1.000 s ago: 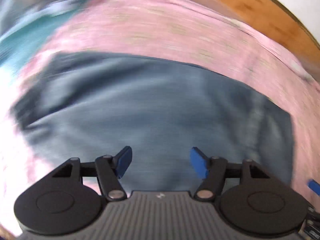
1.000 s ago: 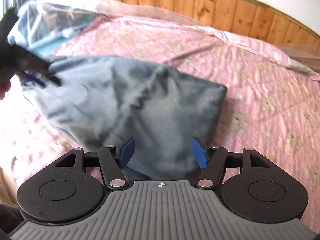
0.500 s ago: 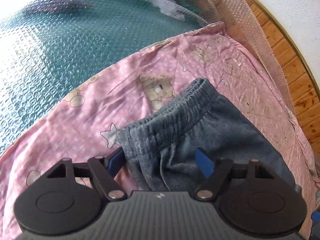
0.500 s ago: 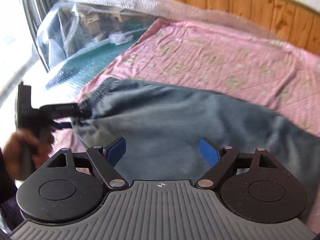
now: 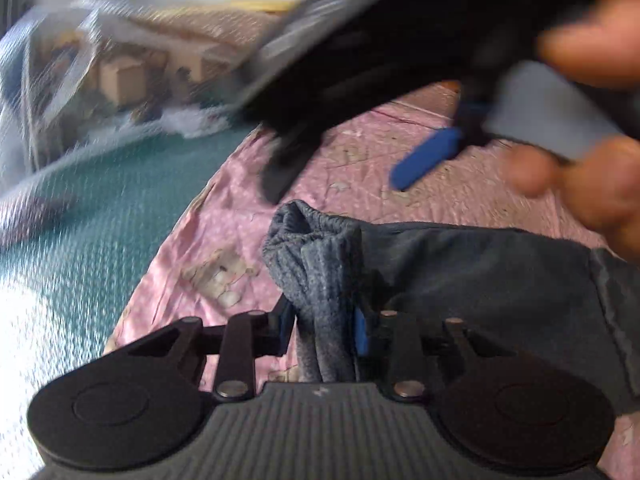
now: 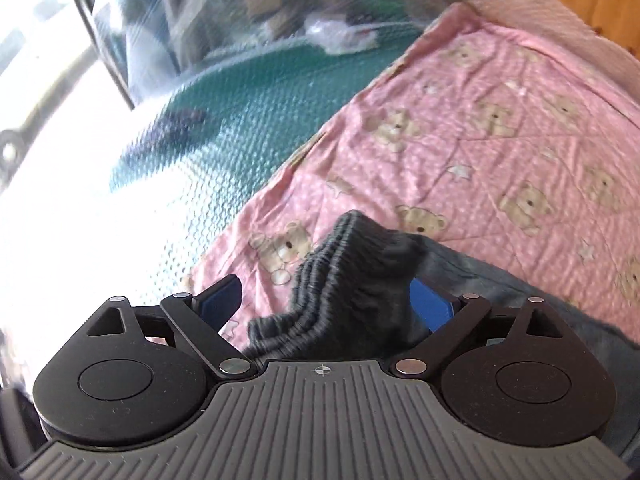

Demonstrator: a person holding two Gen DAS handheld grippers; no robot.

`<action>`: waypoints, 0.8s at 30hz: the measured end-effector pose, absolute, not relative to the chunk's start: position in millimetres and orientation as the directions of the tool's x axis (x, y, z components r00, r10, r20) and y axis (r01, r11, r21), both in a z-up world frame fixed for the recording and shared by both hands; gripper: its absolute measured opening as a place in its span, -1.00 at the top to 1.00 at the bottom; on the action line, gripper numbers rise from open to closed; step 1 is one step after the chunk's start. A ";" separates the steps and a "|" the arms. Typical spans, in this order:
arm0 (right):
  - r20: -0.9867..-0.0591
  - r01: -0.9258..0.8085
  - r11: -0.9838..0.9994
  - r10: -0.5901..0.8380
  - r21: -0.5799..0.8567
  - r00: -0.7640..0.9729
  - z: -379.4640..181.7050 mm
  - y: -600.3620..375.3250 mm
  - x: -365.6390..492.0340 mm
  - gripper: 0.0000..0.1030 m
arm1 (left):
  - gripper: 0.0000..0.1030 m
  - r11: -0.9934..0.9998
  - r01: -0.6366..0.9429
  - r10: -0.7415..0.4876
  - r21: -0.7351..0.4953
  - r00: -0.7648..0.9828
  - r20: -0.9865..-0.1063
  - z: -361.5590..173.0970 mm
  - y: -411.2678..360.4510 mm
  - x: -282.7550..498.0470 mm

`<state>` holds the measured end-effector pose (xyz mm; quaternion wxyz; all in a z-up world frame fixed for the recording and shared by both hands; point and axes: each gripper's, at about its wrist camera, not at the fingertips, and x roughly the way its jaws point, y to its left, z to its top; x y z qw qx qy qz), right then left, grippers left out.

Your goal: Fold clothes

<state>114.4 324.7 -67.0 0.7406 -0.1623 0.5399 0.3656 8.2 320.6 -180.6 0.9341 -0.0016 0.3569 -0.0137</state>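
Pink bedsheet point(image 6: 500, 128) bears grey trousers point(image 5: 480, 272), waistband pinched in left tongs point(image 5: 322, 330), bunched between wide right tongs point(image 6: 326, 304).

The right gripper point(image 5: 360, 152) crosses the left wrist view as a dark smear (its hand point(image 5: 592, 120) too). The grey trousers point(image 6: 360, 280) run off the right edge, legs unseen.

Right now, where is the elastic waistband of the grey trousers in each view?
Left wrist: waistband at centre, bunched upright, pinched in the left gripper.
Right wrist: waistband low centre, between the open right gripper fingers.
Shared landmark: pink bear-print sheet.
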 end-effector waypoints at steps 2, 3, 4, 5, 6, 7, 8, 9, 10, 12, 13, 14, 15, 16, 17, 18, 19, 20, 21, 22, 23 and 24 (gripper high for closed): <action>-0.950 -0.750 0.651 0.292 0.113 0.110 -88.0 342.5 116.3 -0.52 | 0.44 0.993 0.097 -0.027 0.073 0.763 -0.646 -179.4 302.6 4.0; -0.962 -0.758 0.648 0.251 0.080 0.112 -97.6 344.5 117.6 0.04 | 0.44 0.987 0.121 -0.025 0.106 0.766 -0.642 -180.1 295.4 2.1; -0.966 -0.756 0.653 0.221 0.046 0.133 -103.0 341.4 119.6 0.42 | 0.44 0.983 0.133 -0.023 0.125 0.768 -0.640 -180.3 290.9 1.0; -0.961 -0.745 0.666 0.232 0.046 0.148 -101.2 331.0 121.3 0.50 | 0.45 0.981 0.141 -0.023 0.135 0.768 -0.639 -180.1 287.6 0.2; -0.948 -0.723 0.687 0.274 0.076 0.161 -92.9 315.2 122.7 0.51 | 0.45 0.978 0.157 -0.035 0.139 0.776 -0.630 -176.8 283.8 -1.4; -0.931 -0.693 0.713 0.318 0.108 0.181 -81.7 295.8 123.6 0.52 | 0.44 0.974 0.177 -0.054 0.140 0.786 -0.616 -172.1 279.7 -3.4; -0.910 -0.658 0.740 0.358 0.141 0.208 -70.3 272.6 124.4 0.52 | 0.44 0.970 0.196 -0.074 0.141 0.796 -0.601 -167.4 275.7 -5.4; -0.888 -0.615 0.766 0.399 0.186 0.228 -60.5 245.0 125.7 0.53 | 0.43 0.964 0.228 -0.106 0.139 0.804 -0.585 -160.8 269.2 -8.6; -0.869 -0.561 0.794 0.430 0.235 0.245 -54.4 214.4 127.5 0.53 | 0.41 0.954 0.270 -0.149 0.131 0.806 -0.572 -154.6 260.6 -12.0; -0.828 -0.455 0.825 0.488 0.335 0.274 -54.1 146.3 129.2 0.53 | 0.31 0.924 0.368 -0.251 0.102 0.787 -0.563 -145.4 242.2 -17.5; -0.814 -0.400 0.833 0.508 0.382 0.282 -59.6 114.9 131.1 0.53 | 0.30 0.904 0.419 -0.301 0.079 0.758 -0.578 -146.6 233.2 -18.7; -0.807 -0.340 0.841 0.518 0.421 0.283 -69.2 84.7 134.7 0.53 | 0.30 0.883 0.466 -0.345 0.057 0.726 -0.596 -149.5 224.7 -19.8; -0.809 -0.292 0.852 0.512 0.435 0.289 -82.0 58.7 136.9 0.53 | 0.30 0.860 0.509 -0.384 0.032 0.686 -0.618 -155.2 216.5 -20.5; -0.816 -0.260 0.862 0.499 0.435 0.292 -98.0 37.0 137.9 0.52 | 0.30 0.844 0.536 -0.402 0.013 0.648 -0.647 -162.8 210.2 -20.4; -0.822 -0.235 0.865 0.496 0.442 0.281 -115.7 20.4 138.7 0.51 | 0.30 0.835 0.550 -0.404 -0.001 0.613 -0.679 -170.3 206.2 -19.4; -0.828 -0.210 0.866 0.496 0.453 0.260 -134.9 8.3 139.0 0.45 | 0.30 0.834 0.551 -0.402 -0.026 0.575 -0.713 -177.8 205.5 -17.5; -0.835 -0.202 0.870 0.489 0.449 0.252 -148.8 1.4 137.0 0.37 | 0.30 0.836 0.546 -0.398 -0.055 0.534 -0.746 -185.3 205.9 -15.3; -0.841 -0.201 0.875 0.480 0.440 0.248 -160.7 -3.9 134.3 0.10 | 0.31 0.843 0.531 -0.396 -0.088 0.502 -0.769 -189.3 209.8 -12.7; -0.839 -0.195 0.878 0.476 0.436 0.265 -163.6 -9.4 129.2 -0.16 | 0.34 0.849 0.512 -0.408 -0.131 0.476 -0.779 -189.0 217.1 -9.9; -0.833 -0.188 0.881 0.472 0.434 0.289 -163.3 -14.9 123.2 -0.20 | 0.34 0.853 0.491 -0.428 -0.178 0.462 -0.777 -184.7 225.9 -5.9; -0.824 -0.177 0.881 0.473 0.438 0.312 -160.0 -21.6 117.4 -0.16 | 0.33 0.855 0.467 -0.449 -0.224 0.453 -0.770 -179.2 235.1 -1.2; -0.814 -0.166 0.880 0.474 0.445 0.334 -155.7 -28.7 111.6 -0.16 | 0.31 0.857 0.438 -0.471 -0.273 0.448 -0.760 -172.3 245.7 5.3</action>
